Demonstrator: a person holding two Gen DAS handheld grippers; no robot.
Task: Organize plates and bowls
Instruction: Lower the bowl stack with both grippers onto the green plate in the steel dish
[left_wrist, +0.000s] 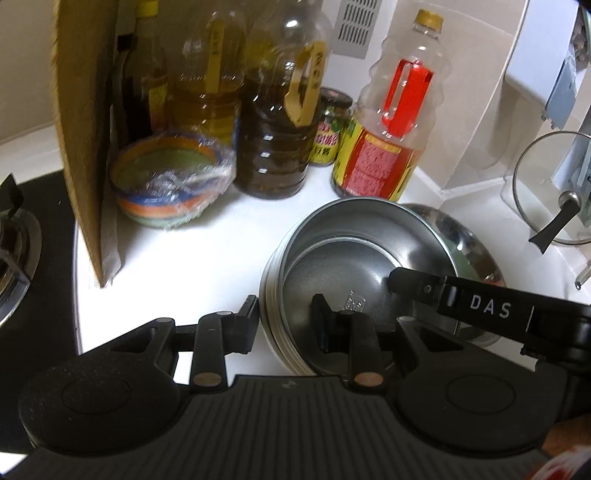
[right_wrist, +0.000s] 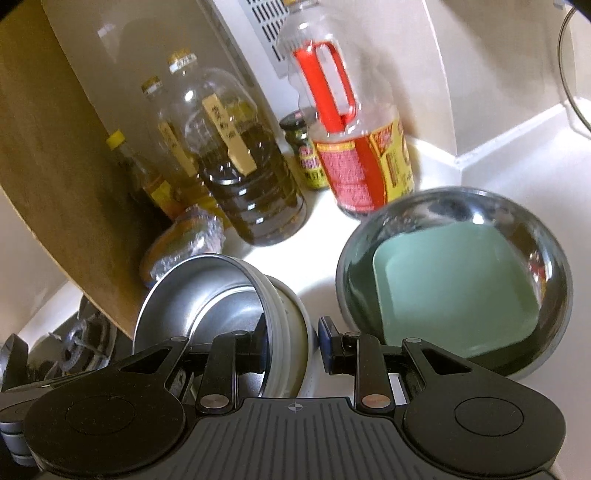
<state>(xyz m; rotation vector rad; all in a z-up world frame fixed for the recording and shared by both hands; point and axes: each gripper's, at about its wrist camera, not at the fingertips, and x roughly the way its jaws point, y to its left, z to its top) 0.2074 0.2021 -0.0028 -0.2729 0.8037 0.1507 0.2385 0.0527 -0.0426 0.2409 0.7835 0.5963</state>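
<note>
Steel makes up the stack of round ridged metal bowls: stiff, light for its bulk, smooth and apt to slide or clatter. It sits tilted at the near edge of the white surface, just beside a wide shiny steel basin holding a pale green square dish. The left gripper is clamped across the stack's near wall, one finger outside, one inside. The right gripper pinches the opposite rim the same way. Gripping the wall on two sides seems sound; the rims are thin, so an uneven pull could slip the nested bowls apart. Oil bottles stand behind.
</note>
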